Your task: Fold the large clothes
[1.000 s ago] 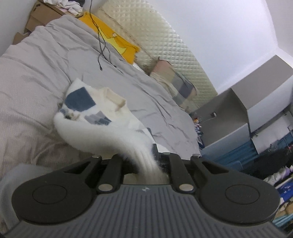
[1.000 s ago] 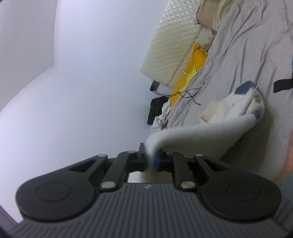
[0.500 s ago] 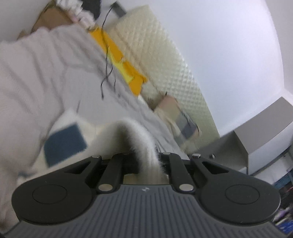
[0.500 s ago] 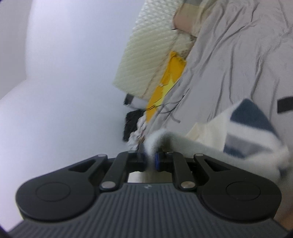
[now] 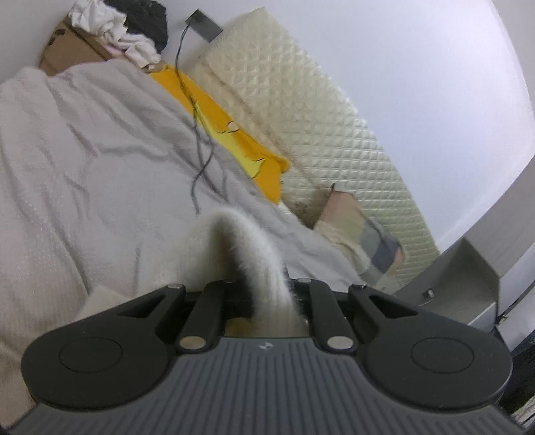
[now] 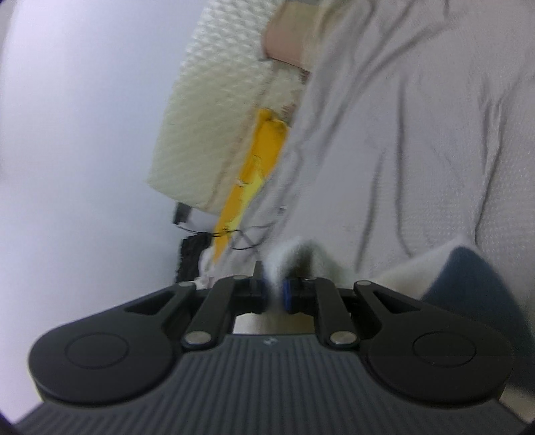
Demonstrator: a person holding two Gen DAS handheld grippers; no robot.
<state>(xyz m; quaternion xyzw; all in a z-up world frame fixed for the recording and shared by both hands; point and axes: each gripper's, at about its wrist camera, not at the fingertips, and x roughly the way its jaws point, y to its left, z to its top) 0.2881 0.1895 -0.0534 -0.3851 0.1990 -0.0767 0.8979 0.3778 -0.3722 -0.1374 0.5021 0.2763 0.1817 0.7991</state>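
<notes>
On the bed point(image 5: 83, 160), a box point(image 5: 67, 50) piled with clothes point(image 5: 127, 30) sits at the far left corner; a cable point(image 5: 200, 140) trails over the cover beside a yellow cloth point(image 5: 234, 134) and headboard point(image 5: 317, 117). The left gripper point(image 5: 267, 294) pinches the fleece point(image 5: 247, 247). The right gripper point(image 6: 275, 291) clamps it too, its blue patch point(image 6: 468, 277) on the bed.

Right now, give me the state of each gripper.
Left gripper: closed on the white fluffy garment.
Right gripper: closed on the same garment.
</notes>
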